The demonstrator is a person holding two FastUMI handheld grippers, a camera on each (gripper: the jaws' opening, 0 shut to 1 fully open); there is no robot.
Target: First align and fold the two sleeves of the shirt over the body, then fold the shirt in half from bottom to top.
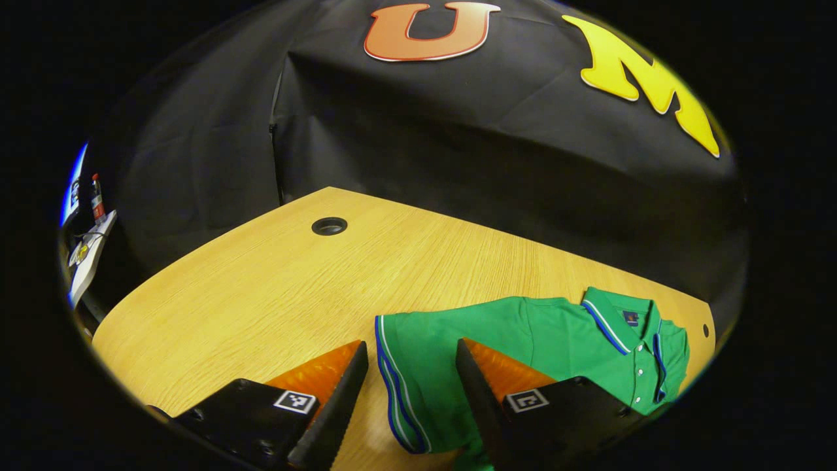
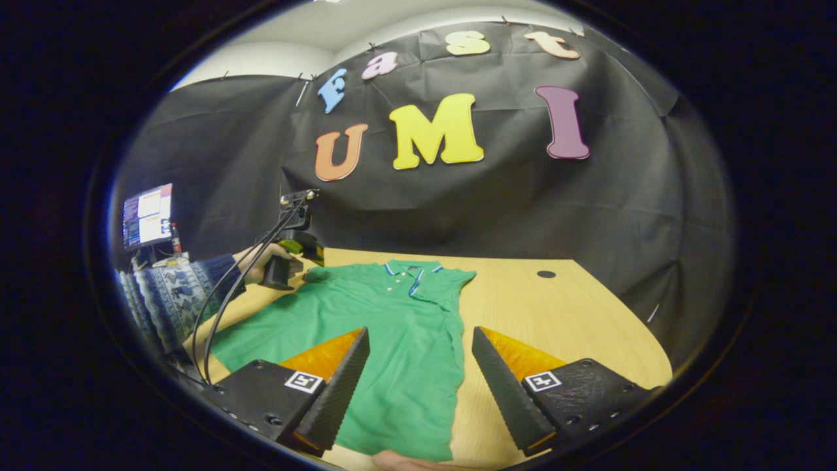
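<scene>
Both grippers (image 1: 409, 392) (image 2: 418, 386) gaping, gripping nothing; left poised over shirt (image 2: 392, 327) sleeve cuff (image 1: 392, 379), likely lining up first fold.

The right hand-held gripper (image 2: 418, 379) hangs with its 2 fingers spread apart above the green shirt (image 2: 392, 340), which lies flat on the wooden surface (image 2: 575, 327). Far ahead to its left, a hand (image 2: 258, 261) holds the other hand-held gripper (image 2: 288, 265) at the shirt's sleeve.
</scene>
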